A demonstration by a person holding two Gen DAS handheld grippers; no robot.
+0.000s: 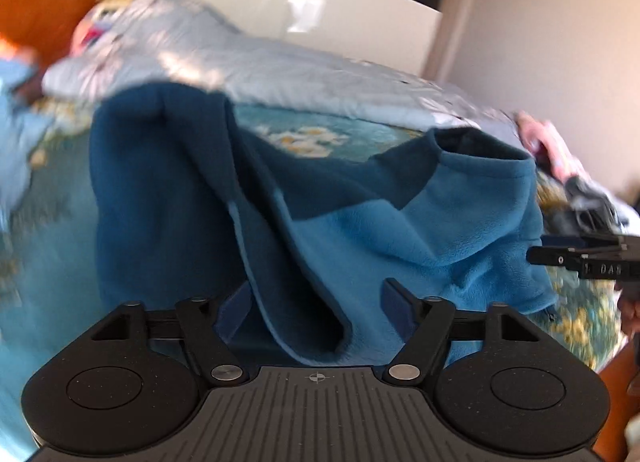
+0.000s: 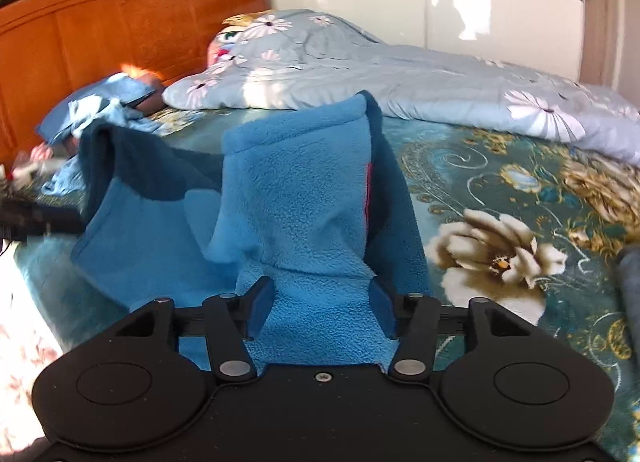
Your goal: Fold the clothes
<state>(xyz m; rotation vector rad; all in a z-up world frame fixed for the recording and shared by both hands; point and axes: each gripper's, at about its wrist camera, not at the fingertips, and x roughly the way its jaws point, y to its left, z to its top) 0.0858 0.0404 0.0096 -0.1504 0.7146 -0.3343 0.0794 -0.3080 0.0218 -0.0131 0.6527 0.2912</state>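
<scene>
The blue fleece garment [image 2: 304, 198], draped in soft folds on the bed [image 2: 500, 190], looks light, limp and grippy, best pinched at its near hem between each hand-held gripper's parted jaws, left [image 1: 316, 302] and right [image 2: 320, 302].

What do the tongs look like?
Both tongs are matte black plastic. Each has two big rounded discs at its base, silver rivets on angled black links, and dark blue pads on the fingers. The left tongs have a ribbed grey plate with a small crosshair mark. The right tongs have a plain black plate with one small screw.
</scene>
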